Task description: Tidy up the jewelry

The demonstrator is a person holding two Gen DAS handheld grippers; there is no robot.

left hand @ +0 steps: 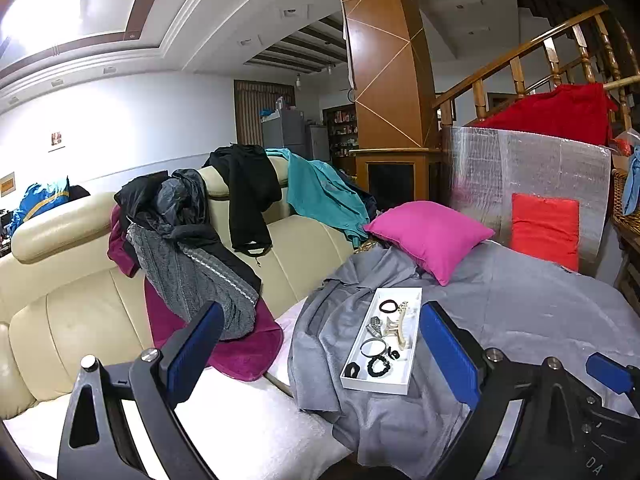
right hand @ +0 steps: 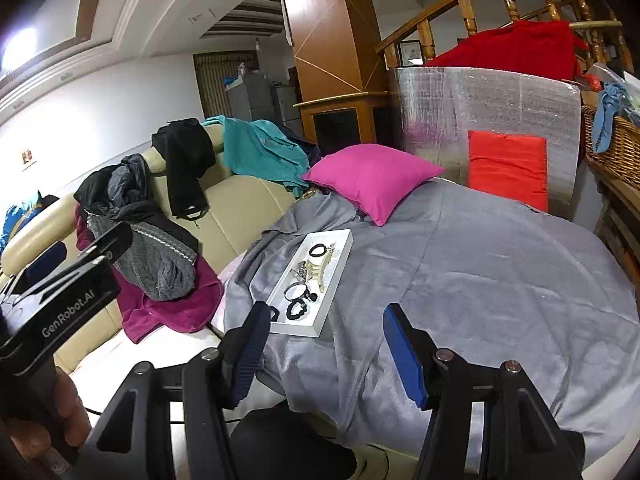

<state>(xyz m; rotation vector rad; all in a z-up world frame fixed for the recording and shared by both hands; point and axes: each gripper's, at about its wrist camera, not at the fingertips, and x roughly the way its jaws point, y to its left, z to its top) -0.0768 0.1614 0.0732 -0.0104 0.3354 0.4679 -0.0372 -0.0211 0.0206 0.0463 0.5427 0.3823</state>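
Note:
A white tray lies on a grey blanket and holds several pieces: a cream hair claw, black hair ties, a ring-shaped bangle, a black beaded bracelet and a small metallic piece. My left gripper is open and empty, short of the tray's near end. In the right wrist view the tray lies ahead and left of my right gripper, which is open and empty above the blanket. The left gripper shows at the left edge there.
A cream sofa with piled clothes stands left of the blanket. A pink cushion and a red cushion lie behind the tray, against a silver foil panel. A wicker basket stands at far right.

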